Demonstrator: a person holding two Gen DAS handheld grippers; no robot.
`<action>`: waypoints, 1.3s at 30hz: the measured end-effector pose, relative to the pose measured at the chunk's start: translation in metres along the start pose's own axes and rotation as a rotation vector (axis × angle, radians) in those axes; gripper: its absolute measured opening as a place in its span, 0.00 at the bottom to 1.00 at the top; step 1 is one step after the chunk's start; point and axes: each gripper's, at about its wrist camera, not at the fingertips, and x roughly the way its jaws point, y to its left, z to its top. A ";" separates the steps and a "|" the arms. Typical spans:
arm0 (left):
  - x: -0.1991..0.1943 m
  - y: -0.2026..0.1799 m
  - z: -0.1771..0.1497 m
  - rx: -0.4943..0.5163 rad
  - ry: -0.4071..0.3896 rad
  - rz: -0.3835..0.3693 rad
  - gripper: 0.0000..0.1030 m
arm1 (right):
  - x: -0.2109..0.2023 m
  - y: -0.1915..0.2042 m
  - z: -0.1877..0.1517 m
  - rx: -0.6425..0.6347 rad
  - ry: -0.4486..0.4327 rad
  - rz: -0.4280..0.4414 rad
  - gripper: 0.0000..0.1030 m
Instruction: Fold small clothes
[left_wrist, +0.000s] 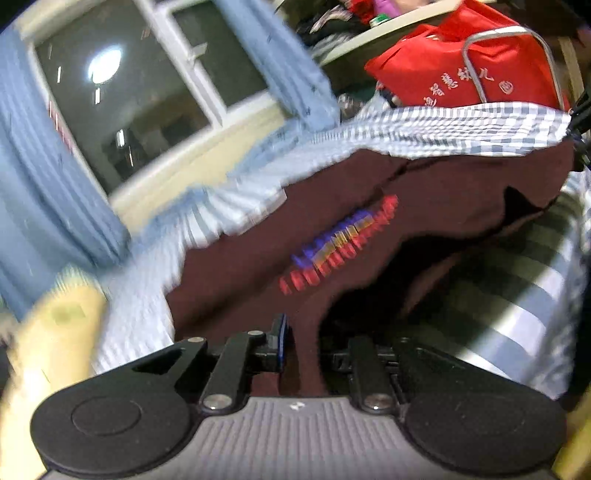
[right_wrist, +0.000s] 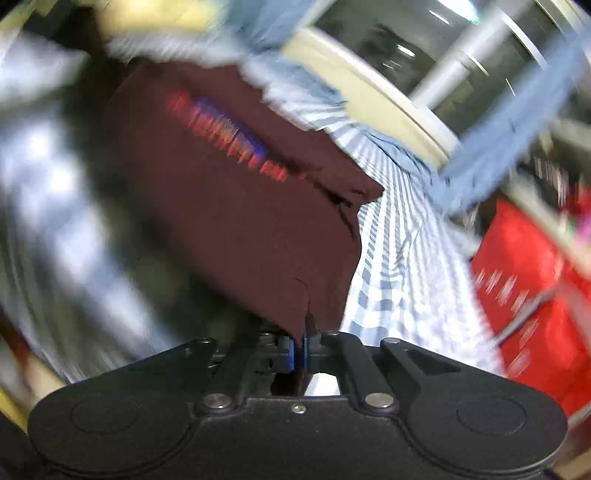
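**Between two grippers, a maroon garment held up**

Beyond both grippers spreads a blue-and-white checked cloth (left_wrist: 443, 125). Ahead of the left gripper (left_wrist: 301, 354), far right, sits a red bag (left_wrist: 454, 62) with white Chinese characters, too blurred to read surely. Nearer hangs the maroon garment (left_wrist: 424, 192), its red-and-blue print (left_wrist: 332, 247) illegible. Each gripper is clamped on a garment edge; the right gripper (right_wrist: 301, 350) has its pads nearly meeting.

Garment (left_wrist: 258, 236) over checked sheet (left_wrist: 461, 125) — bag (left_wrist: 443, 62) behind, window (left_wrist: 129, 107) to the left
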 end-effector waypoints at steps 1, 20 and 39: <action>0.000 0.003 -0.008 -0.051 0.021 -0.031 0.15 | -0.004 -0.016 0.006 0.126 -0.008 0.056 0.03; 0.025 0.096 0.038 -0.294 -0.055 -0.122 0.14 | 0.004 -0.104 0.075 0.441 -0.105 0.259 0.03; 0.375 0.311 0.185 -0.491 0.255 -0.181 0.14 | 0.318 -0.227 0.340 0.357 0.147 0.266 0.03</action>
